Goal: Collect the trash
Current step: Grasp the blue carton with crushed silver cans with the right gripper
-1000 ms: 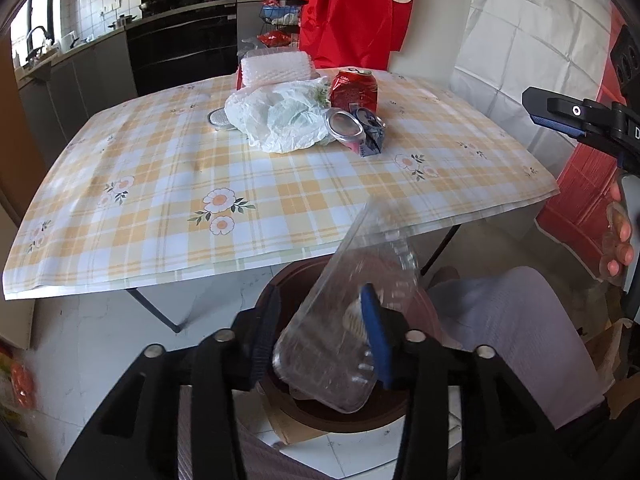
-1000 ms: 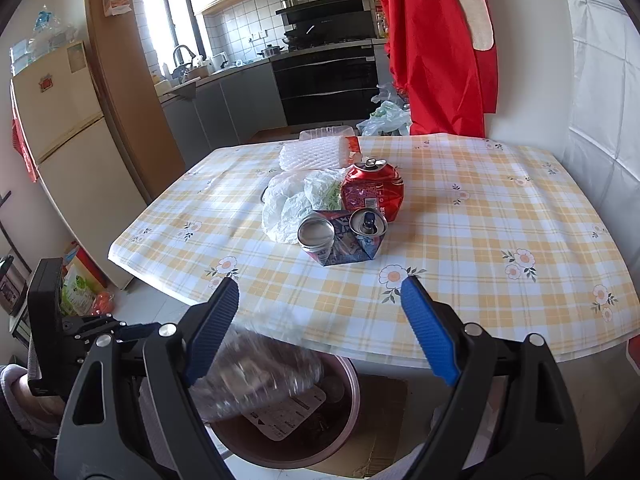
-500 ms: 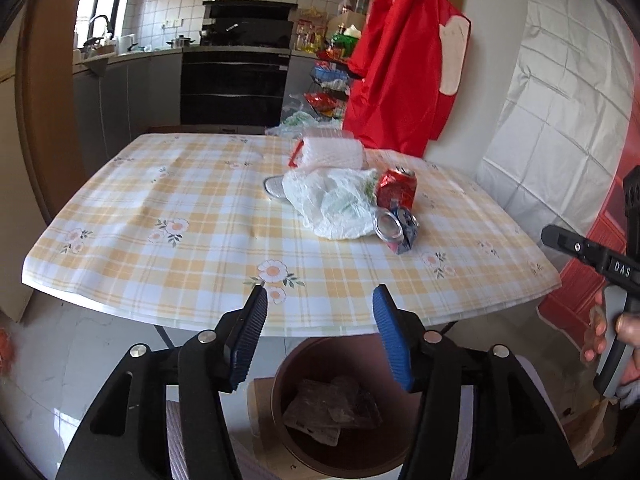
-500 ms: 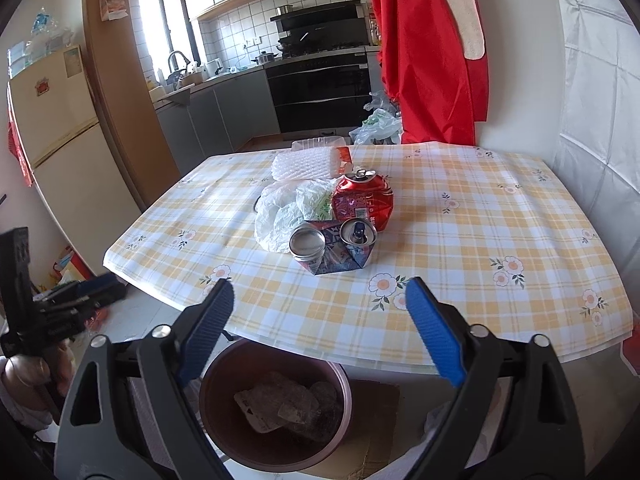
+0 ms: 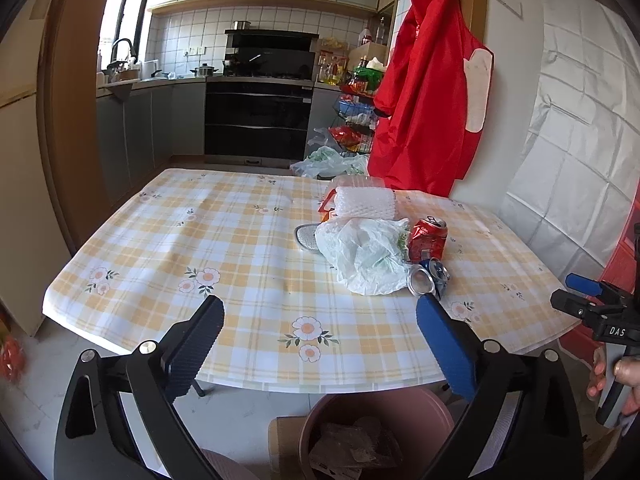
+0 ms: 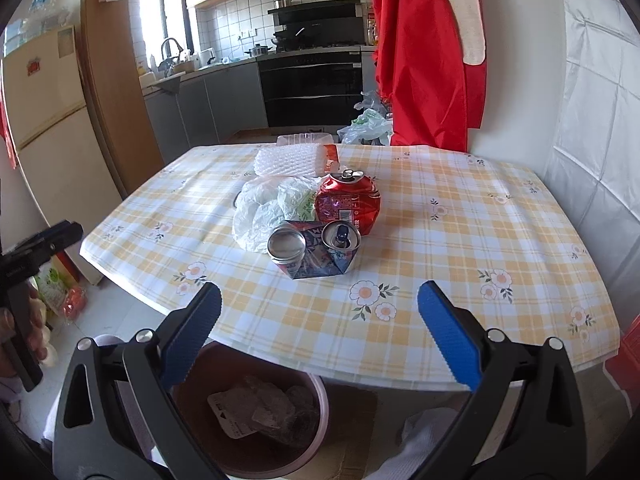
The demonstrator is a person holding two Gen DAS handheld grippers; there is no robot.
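1. Both grippers have lifted since the earlier frames, and the clear plastic box the left one pinched now lies in the round brown trash bin (image 6: 248, 408) on the floor by the table edge.
2. Left gripper (image 5: 320, 344) is spread wide and holds nothing; right gripper (image 6: 320, 332) is the same.
3. On the yellow checked tablecloth (image 6: 460, 240) sit a dented red soda can (image 6: 348, 204), a crushed blue can (image 6: 316, 248), a crumpled white plastic bag (image 6: 264, 208) and a white foam net sleeve (image 6: 288, 160).
4. Only the left view shows a small silver mesh piece (image 5: 306, 236) beside the bag; the right view shows the bin's inside better.
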